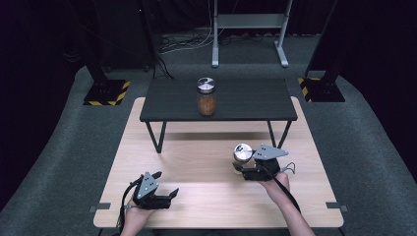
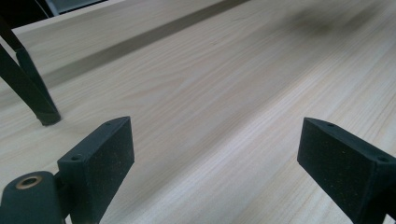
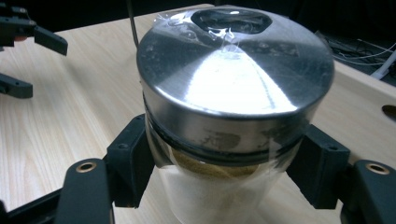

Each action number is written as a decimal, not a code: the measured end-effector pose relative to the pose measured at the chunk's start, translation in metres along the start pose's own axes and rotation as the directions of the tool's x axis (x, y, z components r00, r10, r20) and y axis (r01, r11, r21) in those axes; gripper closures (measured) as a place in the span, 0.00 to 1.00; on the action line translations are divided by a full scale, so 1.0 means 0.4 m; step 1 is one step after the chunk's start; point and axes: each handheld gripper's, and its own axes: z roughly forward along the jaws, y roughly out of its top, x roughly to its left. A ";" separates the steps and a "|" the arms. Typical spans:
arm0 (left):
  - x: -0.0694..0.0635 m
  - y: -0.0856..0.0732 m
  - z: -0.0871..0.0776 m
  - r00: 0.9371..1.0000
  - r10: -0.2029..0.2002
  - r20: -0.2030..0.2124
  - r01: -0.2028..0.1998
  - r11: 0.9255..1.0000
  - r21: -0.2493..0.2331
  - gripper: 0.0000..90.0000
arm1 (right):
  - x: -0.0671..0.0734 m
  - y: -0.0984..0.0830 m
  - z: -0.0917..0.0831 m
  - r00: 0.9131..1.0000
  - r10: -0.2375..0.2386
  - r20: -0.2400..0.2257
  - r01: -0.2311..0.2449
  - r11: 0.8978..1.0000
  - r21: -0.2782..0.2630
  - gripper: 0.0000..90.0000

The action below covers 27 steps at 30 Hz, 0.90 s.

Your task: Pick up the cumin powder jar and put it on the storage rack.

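from the high view, a glass jar (image 1: 207,97) with a shiny metal lid stands on the dark shelf (image 1: 246,101), a low black bench set on the far half of the light wood surface (image 1: 206,196). that jar is filled most of the way with a reddish-brown granular content. a second jar (image 1: 241,157), also metal-lidded, sits on the wood to the right of centre, right at your right gripper (image 1: 248,169), whose jaws lie on either side of it. your left gripper (image 1: 164,189) rests near the near-left edge of the surface, its jaws spread apart with nothing between them, well apart from both jars. around the surface lies grey carpet; a pale metal stand (image 1: 248,29) rises at the far side, and black posts on yellow-striped bases (image 1: 105,92) stand at far left and far right. the rest of the room is dark.

in the left gripper view, your two black pads (image 2: 100,163) stand wide apart over bare wood grain, and a black leg (image 2: 32,93) of the shelf lands on the wood at far left.

in the right gripper view, the second jar (image 3: 233,107) sits between your jaws, which press its clear wall just under the lid on both sides. a tan, powdery filling shows through the glass below the lid's rim. your other gripper (image 3: 28,56) shows at the far left, open.
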 end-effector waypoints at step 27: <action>0.001 0.001 0.001 1.000 -0.001 0.001 0.000 1.000 0.005 0.11 | -0.016 0.147 -0.045 0.998 -0.018 0.063 0.019 1.000 -0.020 0.33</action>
